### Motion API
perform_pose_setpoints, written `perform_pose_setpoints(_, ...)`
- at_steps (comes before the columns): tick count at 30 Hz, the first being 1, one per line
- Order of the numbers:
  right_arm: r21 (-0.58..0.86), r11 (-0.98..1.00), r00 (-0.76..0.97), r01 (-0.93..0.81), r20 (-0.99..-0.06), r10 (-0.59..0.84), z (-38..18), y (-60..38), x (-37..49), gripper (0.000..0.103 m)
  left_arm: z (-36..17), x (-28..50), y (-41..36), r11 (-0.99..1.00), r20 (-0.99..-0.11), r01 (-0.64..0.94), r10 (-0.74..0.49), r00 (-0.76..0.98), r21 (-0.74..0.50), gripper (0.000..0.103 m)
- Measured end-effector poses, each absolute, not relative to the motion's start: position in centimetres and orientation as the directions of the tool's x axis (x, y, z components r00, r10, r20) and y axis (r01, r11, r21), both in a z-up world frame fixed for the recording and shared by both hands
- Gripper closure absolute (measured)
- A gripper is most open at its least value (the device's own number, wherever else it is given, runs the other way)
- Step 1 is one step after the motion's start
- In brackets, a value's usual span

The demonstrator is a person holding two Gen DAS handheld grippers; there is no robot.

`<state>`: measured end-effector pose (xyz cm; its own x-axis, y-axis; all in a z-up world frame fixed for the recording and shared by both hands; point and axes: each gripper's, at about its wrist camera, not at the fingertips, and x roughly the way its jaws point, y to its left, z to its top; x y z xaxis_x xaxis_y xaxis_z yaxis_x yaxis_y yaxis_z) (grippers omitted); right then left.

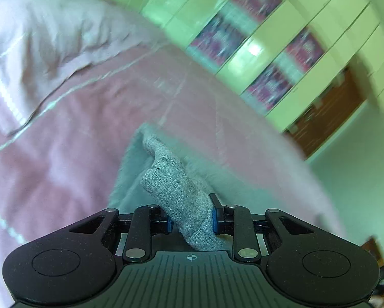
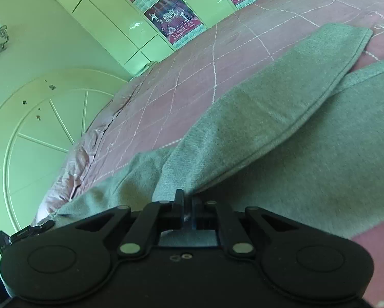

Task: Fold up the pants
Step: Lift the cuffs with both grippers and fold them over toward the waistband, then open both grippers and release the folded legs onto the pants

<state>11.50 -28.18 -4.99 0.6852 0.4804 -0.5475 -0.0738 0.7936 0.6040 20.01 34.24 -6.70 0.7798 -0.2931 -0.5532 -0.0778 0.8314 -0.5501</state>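
Nearest in the left wrist view, the left gripper (image 1: 191,220) has its blue-padded jaws clamped on a thick bunched wad of the grey pants (image 1: 178,192). That knitted cloth rises out of the jaws in a rolled, doubled lump, its weave sharp close up. Beyond it a paler, blurred stretch of the same fabric trails away over the pink quilt (image 1: 71,138). Far left on the quilt lies a lighter pink pillow (image 1: 45,36).

In the right wrist view, the right gripper (image 2: 188,209) has its jaws drawn fully together, nipping a thin edge of the pants (image 2: 264,118). From that pinch a flat, hemmed flap of grey cloth stretches away to the far right, lifted a little over a wider layer of the same garment. The wider layer is spread on the quilt (image 2: 192,77) at the near right. Grey-green in this light, the fabric is a soft, slightly fuzzy knit with a stitched seam along the flap's edge. White stitched lines cross the quilt in a diamond grid.

Glossy pale cabinets (image 2: 109,23) stand at the far side of the bed, with dark red posters (image 2: 175,20) stuck on their doors. On each poster the figure "2010" can be read in white above small pale figures. Lines of smaller characters run along the bottom, too small to read. In the left wrist view the same posters (image 1: 217,41) are blurred and nothing on them is legible. A cream headboard (image 2: 38,133) with raised spokes fills the left of the right wrist view.
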Motion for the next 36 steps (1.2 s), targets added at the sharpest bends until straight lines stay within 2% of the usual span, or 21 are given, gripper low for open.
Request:
perform_pose_setpoints(1,0.592,0.805,0.652,-0.039,-0.595,0.470,-6.3,-27.9,12.0,0.103,-7.6,20.3,34.2,0.842,-0.580,-0.087,-0.288,0.762,-0.533,0.076)
perform_pose_setpoints(4,0.663,0.749,0.665,0.013,-0.565,0.489,-7.2,-28.6,12.5,0.103,-7.8,19.8,34.3,0.827,-0.555,-0.096,-0.281,0.783,-0.554,0.076)
perform_pose_setpoints(9,0.630,0.777,0.658,-0.010,-0.581,0.479,-6.3,-28.2,12.6,0.103,-8.0,19.4,34.3,0.825,-0.548,-0.098,-0.276,0.790,-0.556,0.076)
perform_pose_setpoints(10,0.633,0.774,0.671,-0.018,-0.566,0.479,-5.8,-28.1,12.6,0.103,-7.2,19.2,34.1,0.827,-0.520,-0.075,-0.277,0.808,-0.557,0.076)
perform_pose_setpoints(12,0.621,0.779,0.718,-0.090,-0.501,0.483,-4.1,-27.8,12.1,0.103,-4.6,18.5,33.3,0.815,-0.359,0.060,-0.319,0.877,-0.577,0.076)
perform_pose_setpoints(13,0.613,0.783,0.725,-0.106,-0.491,0.482,-3.7,-27.6,12.0,0.103,-3.7,18.2,32.9,0.829,-0.319,0.096,-0.316,0.894,-0.550,0.076)
perform_pose_setpoints(14,0.608,0.787,0.723,-0.100,-0.499,0.478,-3.7,-27.6,12.1,0.103,-3.6,18.5,32.9,0.850,-0.335,0.092,-0.301,0.893,-0.519,0.076)
perform_pose_setpoints(15,0.604,0.793,0.710,-0.081,-0.524,0.471,-4.1,-27.5,12.4,0.103,-4.5,19.2,33.3,0.859,-0.405,0.046,-0.286,0.868,-0.510,0.076)
perform_pose_setpoints(16,0.595,0.802,0.678,-0.057,-0.567,0.468,-5.1,-27.1,13.1,0.103,-6.1,20.3,34.1,0.873,-0.528,-0.058,-0.239,0.815,-0.485,0.076)
perform_pose_setpoints(17,0.592,0.805,0.653,-0.039,-0.595,0.469,-6.0,-26.6,13.5,0.103,-7.1,20.7,34.3,0.882,-0.585,-0.086,-0.232,0.777,-0.464,0.076)
perform_pose_setpoints(20,0.604,0.796,0.669,-0.038,-0.577,0.469,-6.3,-26.6,13.1,0.103,-6.5,20.0,33.1,0.923,-0.590,-0.043,-0.208,0.780,-0.383,0.076)
perform_pose_setpoints(21,0.610,0.791,0.669,-0.033,-0.574,0.471,-6.4,-26.7,13.1,0.103,-6.3,19.8,32.8,0.929,-0.592,-0.050,-0.191,0.783,-0.366,0.072)
perform_pose_setpoints(23,0.606,0.794,0.669,-0.037,-0.575,0.471,-6.6,-26.8,13.1,0.103,-5.8,19.3,32.1,0.954,-0.609,-0.087,-0.111,0.785,-0.285,0.048)
perform_pose_setpoints(24,0.610,0.791,0.664,-0.043,-0.574,0.479,-6.6,-27.1,13.0,0.103,-5.4,18.9,31.6,0.967,-0.621,-0.110,-0.060,0.782,-0.232,0.039)
perform_pose_setpoints(25,0.618,0.784,0.662,-0.047,-0.569,0.488,-6.6,-27.3,13.1,0.099,-5.1,18.6,31.0,0.975,-0.632,-0.148,0.011,0.775,-0.165,0.014)
perform_pose_setpoints(26,0.621,0.782,0.666,-0.054,-0.561,0.491,-6.3,-27.5,12.9,0.093,-4.7,18.2,30.3,0.977,-0.633,-0.188,0.082,0.770,-0.102,0.000)
perform_pose_setpoints(27,0.609,0.791,0.678,-0.062,-0.556,0.481,-5.9,-27.8,12.6,0.090,-4.3,17.6,29.5,0.974,-0.621,-0.221,0.147,0.770,-0.043,0.000)
perform_pose_setpoints(29,0.586,0.807,0.699,-0.073,-0.547,0.460,-5.2,-28.7,11.8,0.086,-3.2,16.2,27.9,0.971,-0.587,-0.240,0.191,0.787,-0.006,0.000)
perform_pose_setpoints(32,0.596,0.801,0.736,-0.065,-0.513,0.441,-4.3,-31.0,10.9,0.086,-1.7,14.3,24.4,0.973,-0.520,-0.232,0.194,0.832,-0.007,0.000)
perform_pose_setpoints(36,0.611,0.791,0.797,0.010,-0.483,0.363,-3.5,-34.7,12.1,0.086,-2.5,15.0,18.4,0.983,-0.538,-0.180,0.174,0.825,0.042,0.000)
